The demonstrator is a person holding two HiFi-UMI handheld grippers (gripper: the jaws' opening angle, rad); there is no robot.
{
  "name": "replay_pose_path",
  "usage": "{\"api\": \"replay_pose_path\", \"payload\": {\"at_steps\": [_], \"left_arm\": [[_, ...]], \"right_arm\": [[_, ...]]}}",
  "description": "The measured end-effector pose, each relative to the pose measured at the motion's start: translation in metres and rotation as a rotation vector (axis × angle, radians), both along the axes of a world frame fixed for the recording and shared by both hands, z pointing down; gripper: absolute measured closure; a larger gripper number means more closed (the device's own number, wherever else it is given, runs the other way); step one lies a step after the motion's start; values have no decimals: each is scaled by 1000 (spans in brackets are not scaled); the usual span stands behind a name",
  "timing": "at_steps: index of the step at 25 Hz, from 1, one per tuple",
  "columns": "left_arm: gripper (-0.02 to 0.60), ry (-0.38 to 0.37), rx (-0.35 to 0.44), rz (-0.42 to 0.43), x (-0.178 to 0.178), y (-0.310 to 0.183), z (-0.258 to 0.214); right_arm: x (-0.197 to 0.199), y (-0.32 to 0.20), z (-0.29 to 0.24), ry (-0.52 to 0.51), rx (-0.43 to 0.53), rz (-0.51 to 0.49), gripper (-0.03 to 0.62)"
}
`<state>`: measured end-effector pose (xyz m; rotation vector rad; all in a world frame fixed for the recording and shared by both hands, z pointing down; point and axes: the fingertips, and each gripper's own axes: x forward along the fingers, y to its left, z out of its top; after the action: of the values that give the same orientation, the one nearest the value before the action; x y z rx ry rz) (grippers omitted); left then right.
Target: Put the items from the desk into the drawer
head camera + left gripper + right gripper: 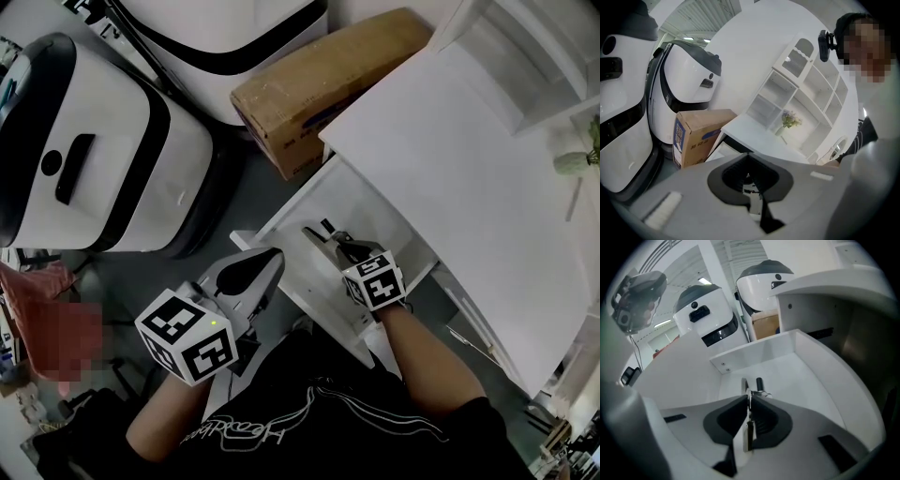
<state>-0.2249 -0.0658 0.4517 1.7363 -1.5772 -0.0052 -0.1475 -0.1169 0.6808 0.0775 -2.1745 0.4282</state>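
Note:
The white drawer stands pulled out from under the white desk top. My right gripper reaches over the drawer's near part, shut on a thin metal tool with a dark end. In the right gripper view the tool sticks out past the closed right gripper, low over the bare drawer floor. My left gripper hovers by the drawer's front left corner, jaws shut with nothing held. The left gripper points at the desk from outside the drawer.
A brown cardboard box sits on the floor behind the drawer, beside two large white and black machines. A white shelf unit and a small vase of flowers are on the desk's far side.

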Motion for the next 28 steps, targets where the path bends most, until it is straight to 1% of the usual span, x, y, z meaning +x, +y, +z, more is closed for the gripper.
{"api": "replay_pose_path", "payload": {"at_steps": [5,7,8,9,13,14,17,20,24,26,28], "left_arm": [[575,-1,-3,2,0,-4,3],[575,-1,5,10,1,-6,3],[574,-1,5,11,1,-7,2],[574,-2,3,12,2,-7,1],[575,-3,10,30,5,-6,-1],[574,-2,18,42,8,-5,-2],[574,3,37,76,18,-4,-8],[575,6,54,100,28,-1,-21],[574,10,101,160,47,5,-42],[575,7,127,198,59,8,-53],[574,0,159,241,71,13,-64]], "right_arm": [[-3,1,4,11,-1,-46,563],[-2,1,6,17,-7,-41,562],[-1,1,6,15,-14,-34,545],[-1,2,5,10,-23,-28,507],[-1,2,-8,-35,-45,-2,400],[0,0,-15,-57,-46,12,384],[3,-5,-48,-148,-33,56,367],[12,-5,-94,-254,-21,95,367],[33,-2,-170,-417,0,170,372],[49,0,-212,-498,39,194,411],[68,2,-253,-569,93,216,478]]}}
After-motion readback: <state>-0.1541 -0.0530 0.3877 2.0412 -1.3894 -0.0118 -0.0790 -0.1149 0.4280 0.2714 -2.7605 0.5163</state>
